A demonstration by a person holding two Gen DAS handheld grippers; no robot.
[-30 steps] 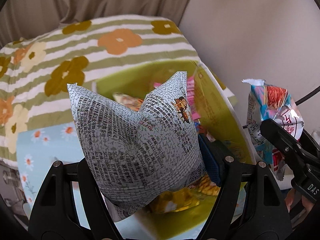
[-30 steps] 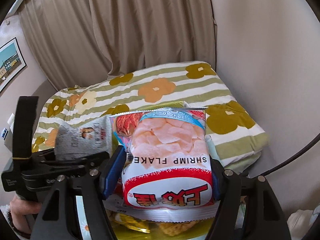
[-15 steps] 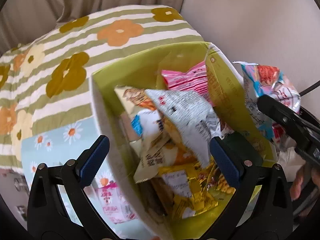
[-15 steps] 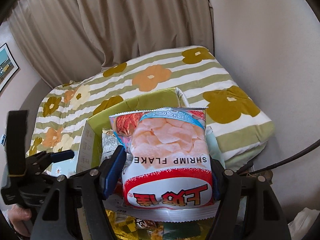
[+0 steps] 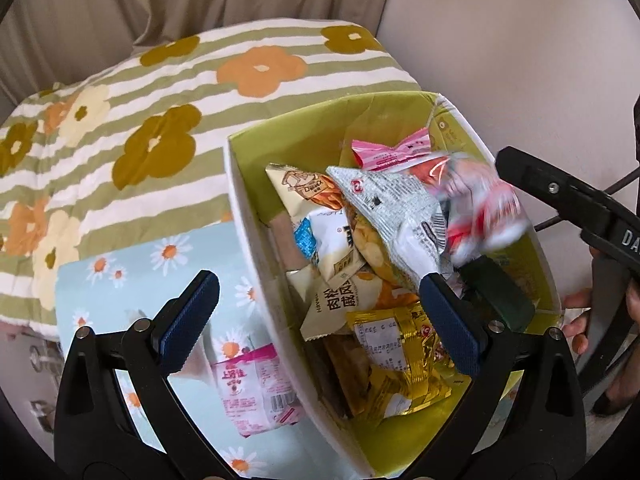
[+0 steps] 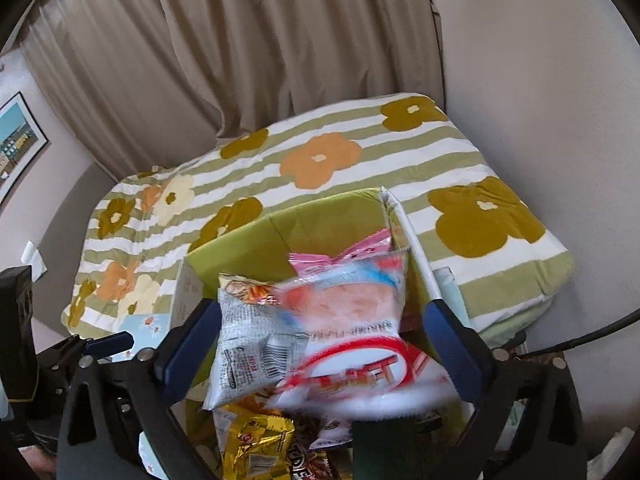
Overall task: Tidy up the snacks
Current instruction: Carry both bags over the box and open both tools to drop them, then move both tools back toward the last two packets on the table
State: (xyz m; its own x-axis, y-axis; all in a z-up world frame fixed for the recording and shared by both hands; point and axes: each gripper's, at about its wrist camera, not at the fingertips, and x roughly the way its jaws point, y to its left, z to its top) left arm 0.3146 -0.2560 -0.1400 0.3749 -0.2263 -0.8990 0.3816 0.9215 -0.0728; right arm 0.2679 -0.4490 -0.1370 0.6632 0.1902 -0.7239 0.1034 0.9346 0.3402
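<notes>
Green inside and white outside, the open box [image 5: 256,216] sits on a bed with a flower-striped quilt [image 5: 160,120], heaped with snack packets. The left gripper [image 5: 320,312] hangs over its near wall, jaws wide apart and gripping nothing; a grey printed packet [image 5: 396,208] lies on top of the heap. The right gripper [image 6: 320,344] has its jaws opening, and the red-and-white shrimp flake bag [image 6: 352,340] between them is blurred, with the pads clear of it, above the box. A pink packet [image 5: 256,388] lies outside the box on a daisy-print cloth [image 5: 120,292].
</notes>
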